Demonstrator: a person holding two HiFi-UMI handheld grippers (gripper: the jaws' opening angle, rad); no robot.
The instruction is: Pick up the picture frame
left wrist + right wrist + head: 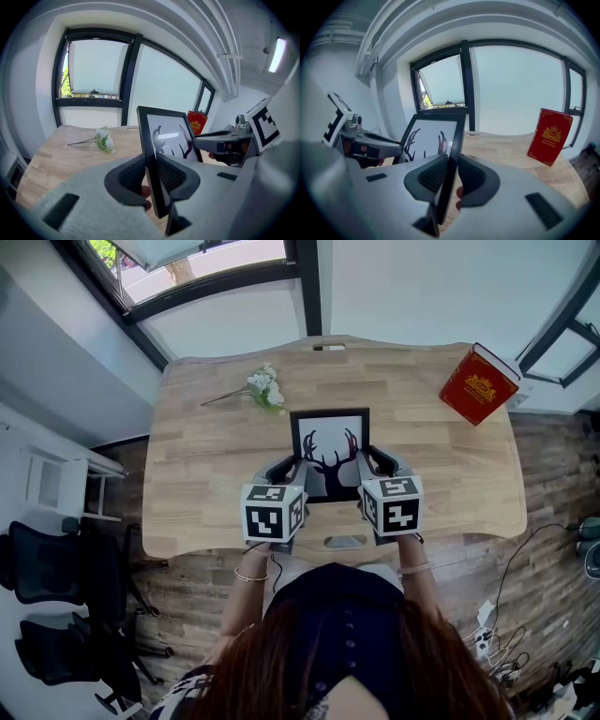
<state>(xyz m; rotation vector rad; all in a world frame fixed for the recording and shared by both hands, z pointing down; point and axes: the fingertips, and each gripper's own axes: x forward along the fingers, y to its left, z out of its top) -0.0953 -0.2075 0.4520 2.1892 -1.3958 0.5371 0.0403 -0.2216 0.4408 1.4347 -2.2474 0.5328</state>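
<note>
We clench the picture frame (330,439) at nine and three o'clock with left gripper (291,471) and right gripper (367,465); uneven pressure could let it slip.

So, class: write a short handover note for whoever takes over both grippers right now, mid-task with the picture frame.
Left gripper: shut on the picture frame's left edge.
Right gripper: shut on its right edge.
Frame: held between both over the wooden table, deer print facing the person. It looks raised off the tabletop, though that is not certain.
Flowers and red book sit further back.
Done: both grips taken.
Left: finish the lift, keeping both sides level.
</note>
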